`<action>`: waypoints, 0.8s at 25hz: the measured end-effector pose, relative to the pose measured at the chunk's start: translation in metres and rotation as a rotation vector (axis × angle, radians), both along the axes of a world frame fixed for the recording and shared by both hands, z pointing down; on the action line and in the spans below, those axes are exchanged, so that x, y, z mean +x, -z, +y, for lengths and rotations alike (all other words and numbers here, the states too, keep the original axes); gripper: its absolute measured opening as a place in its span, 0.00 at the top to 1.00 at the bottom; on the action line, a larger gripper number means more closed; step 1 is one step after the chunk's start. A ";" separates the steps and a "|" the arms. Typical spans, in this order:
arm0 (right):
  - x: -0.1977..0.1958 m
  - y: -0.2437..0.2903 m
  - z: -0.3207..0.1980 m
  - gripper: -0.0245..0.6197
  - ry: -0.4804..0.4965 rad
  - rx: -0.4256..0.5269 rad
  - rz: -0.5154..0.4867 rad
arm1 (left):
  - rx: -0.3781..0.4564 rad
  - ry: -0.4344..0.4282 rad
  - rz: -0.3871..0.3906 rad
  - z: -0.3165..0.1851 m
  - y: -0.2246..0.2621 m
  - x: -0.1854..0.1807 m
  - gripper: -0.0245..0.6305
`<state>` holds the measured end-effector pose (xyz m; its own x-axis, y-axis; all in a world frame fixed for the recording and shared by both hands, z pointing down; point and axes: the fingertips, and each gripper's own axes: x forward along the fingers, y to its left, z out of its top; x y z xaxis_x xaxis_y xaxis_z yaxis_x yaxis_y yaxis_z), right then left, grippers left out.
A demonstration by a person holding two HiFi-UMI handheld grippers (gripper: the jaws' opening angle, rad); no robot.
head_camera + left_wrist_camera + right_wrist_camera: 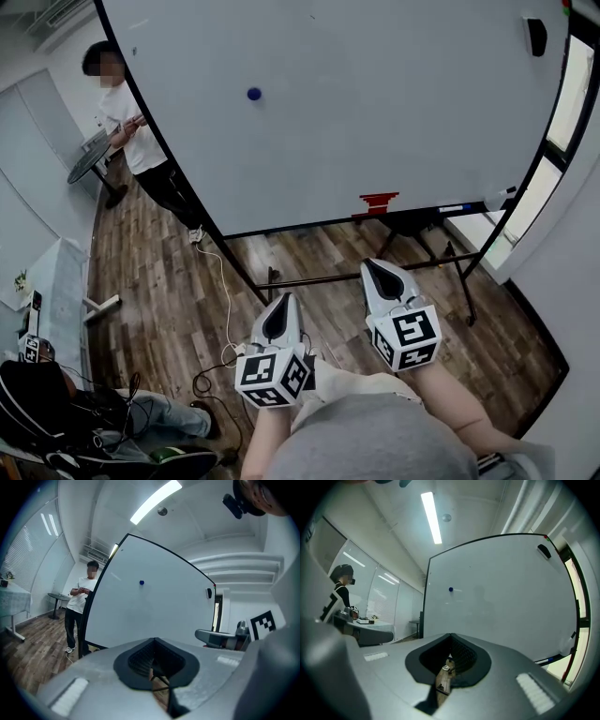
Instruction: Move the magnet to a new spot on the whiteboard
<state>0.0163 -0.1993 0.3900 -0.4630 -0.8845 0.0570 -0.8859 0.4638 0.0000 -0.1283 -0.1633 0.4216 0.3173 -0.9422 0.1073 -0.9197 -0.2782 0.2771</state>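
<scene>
A small blue round magnet (254, 94) sticks to the upper left part of the large whiteboard (375, 112). The same magnet (141, 582) shows in the left gripper view, and the magnet (450, 589) also shows in the right gripper view, far ahead of the jaws in both. My left gripper (282, 312) and right gripper (382, 277) hang low in front of the board's stand, well short of the board. Both are shut, with nothing between their jaws.
A black eraser (536, 37) sits at the board's top right. A red mark (379, 202) and markers (459, 208) lie near the board's bottom rail. A person (141, 141) stands left of the board. Cables (225, 309) run across the wooden floor. A seated person's legs (112, 422) are at the lower left.
</scene>
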 end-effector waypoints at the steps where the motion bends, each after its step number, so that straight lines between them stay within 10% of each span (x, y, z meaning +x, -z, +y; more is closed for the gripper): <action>1: 0.001 -0.002 0.003 0.96 0.001 -0.002 0.000 | -0.002 0.000 0.002 0.002 -0.001 0.001 0.96; 20: 0.004 0.001 0.014 0.96 0.016 -0.013 -0.014 | -0.021 0.002 0.009 0.010 -0.008 0.005 0.96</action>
<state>0.0203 -0.1851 0.3892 -0.4779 -0.8763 0.0617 -0.8783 0.4777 -0.0186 -0.1237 -0.1529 0.4300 0.3163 -0.9405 0.1241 -0.9179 -0.2703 0.2906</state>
